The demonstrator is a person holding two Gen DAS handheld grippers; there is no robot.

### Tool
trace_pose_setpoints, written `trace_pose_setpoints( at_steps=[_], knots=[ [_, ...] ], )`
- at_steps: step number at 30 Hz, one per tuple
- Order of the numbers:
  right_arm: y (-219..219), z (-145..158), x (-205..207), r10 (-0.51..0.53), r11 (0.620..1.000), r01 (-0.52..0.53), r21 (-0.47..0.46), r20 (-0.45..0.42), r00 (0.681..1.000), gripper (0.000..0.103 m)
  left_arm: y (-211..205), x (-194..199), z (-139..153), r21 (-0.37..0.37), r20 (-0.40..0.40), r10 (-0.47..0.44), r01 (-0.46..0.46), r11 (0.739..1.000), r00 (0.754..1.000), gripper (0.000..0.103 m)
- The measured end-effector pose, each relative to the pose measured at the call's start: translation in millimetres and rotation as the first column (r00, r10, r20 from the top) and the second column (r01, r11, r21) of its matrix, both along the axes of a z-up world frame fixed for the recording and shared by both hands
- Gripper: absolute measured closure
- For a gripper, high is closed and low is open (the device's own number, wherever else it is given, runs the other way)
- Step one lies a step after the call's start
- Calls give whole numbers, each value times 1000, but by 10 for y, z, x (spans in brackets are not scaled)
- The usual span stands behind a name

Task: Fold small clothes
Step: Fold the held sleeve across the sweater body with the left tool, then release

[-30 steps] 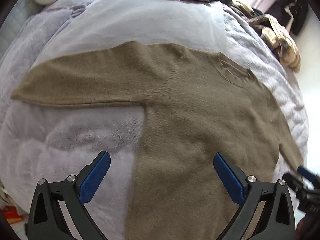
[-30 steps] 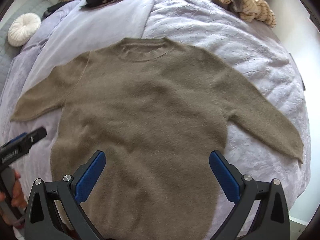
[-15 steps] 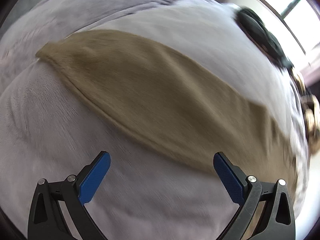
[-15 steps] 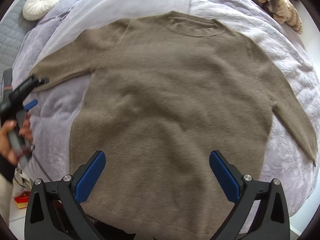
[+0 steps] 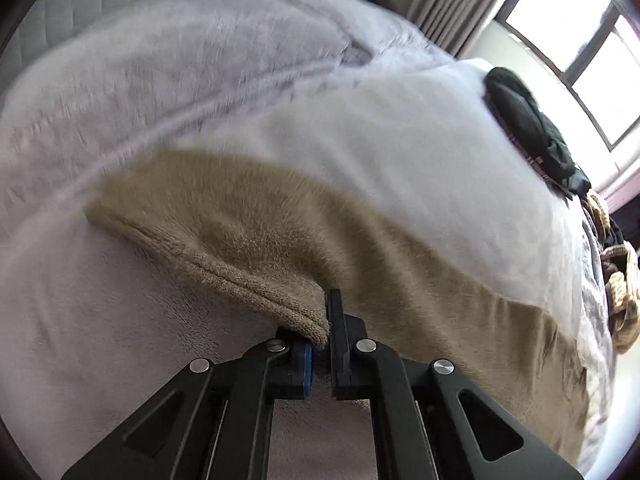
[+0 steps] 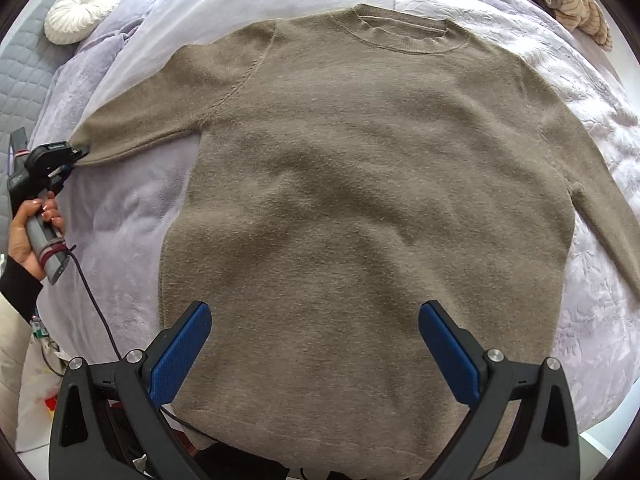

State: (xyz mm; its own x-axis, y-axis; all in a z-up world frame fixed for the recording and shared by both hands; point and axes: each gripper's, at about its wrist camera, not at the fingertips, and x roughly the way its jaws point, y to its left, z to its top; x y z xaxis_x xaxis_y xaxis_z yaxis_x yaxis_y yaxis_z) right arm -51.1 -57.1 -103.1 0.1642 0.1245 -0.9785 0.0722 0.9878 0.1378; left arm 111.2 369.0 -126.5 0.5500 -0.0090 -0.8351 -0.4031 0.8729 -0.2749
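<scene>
A brown sweater lies flat in the middle of a soft purple bed. The left gripper has just closed and pinches the cuff near the bed's left edge. The right gripper is wide open above the hem. A white pillow sits at the far left corner, by curtains and a window.
</scene>
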Motion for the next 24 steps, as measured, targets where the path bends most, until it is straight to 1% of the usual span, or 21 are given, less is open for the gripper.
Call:
trace_pose_setpoints(
  at_steps=[2, 4, 6, 7, 9, 10, 12, 13, 14, 15, 16, 17, 19, 20, 21, 22, 23, 24],
  knots=[
    [-83, -15, 14, -3, 1000, 3, -8, 3, 1000, 0, -174, -14, 249, 36, 60, -44, 41, 998, 997, 96],
    [-209, 0, 26, -26, 1000, 26, 4, 9, 1000, 0, -392, -1, 492, 74, 118, -103, 95, 993, 988, 96],
    [-350, 24, 30, -48, 999, 48, 22, 21, 999, 0, -699, 21, 746, 104, 177, -176, 160, 982, 968, 96],
    [-402, 32, 34, -53, 998, 52, 23, 24, 998, 0, -884, 41, 872, 114, 206, -218, 198, 974, 954, 96],
    [-537, 43, 34, -69, 997, 68, 24, 32, 997, 0, -1310, 59, 1076, 132, 252, -311, 286, 949, 916, 96],
    [-622, 46, 29, -82, 996, 81, 28, 35, 996, 0, -1603, 66, 1168, 143, 272, -374, 347, 927, 887, 96],
    [-780, 50, 13, -112, 993, 110, 32, 41, 993, 0, -2057, 26, 1258, 157, 290, -461, 434, 887, 839, 96],
    [-881, 47, -5, -132, 991, 130, 32, 45, 990, 0, -2319, 15, 1278, 164, 291, -508, 481, 861, 810, 96],
    [-984, 38, -31, -155, 988, 153, 33, 48, 987, 0, -2631, 18, 1265, 170, 282, -561, 535, 827, 778, 96],
    [-1061, 22, -50, -173, 985, 171, 35, 48, 984, 0, -2863, -11, 1227, 174, 268, -598, 573, 801, 755, 96],
    [-1153, 11, -79, -191, 981, 190, 37, 47, 980, 0, -3125, -32, 1172, 173, 249, -637, 614, 770, 730, 96],
    [-1243, -19, -101, -211, 977, 210, 38, 42, 977, 0, -3400, -45, 1079, 168, 221, -678, 658, 734, 701, 96],
    [-1415, -96, -157, -248, 968, 247, 39, 30, 968, 0, -3796, -121, 880, 174, 161, -739, 718, 674, 654, 96],
    [-1488, -139, -184, -264, 964, 263, 36, 22, 964, 0, -3996, -189, 753, 187, 115, -765, 742, 644, 634, 96],
    [-1559, -192, -212, -279, 960, 278, 33, 12, 960, 0, -4111, -217, 634, 192, 74, -781, 760, 621, 620, 95],
    [-1640, -249, -245, -295, 955, 294, 33, 2, 956, 0, -4208, -235, 510, 189, 27, -797, 780, 597, 604, 92],
    [-1691, -283, -261, -306, 952, 306, 35, -7, 952, 0, -4284, -249, 388, 182, -22, -810, 799, 573, 585, 73],
    [-1750, -316, -279, -318, 947, 319, 37, -18, 948, 0, -4314, -287, 327, 179, -48, -812, 805, 566, 581, 44]
  ],
)
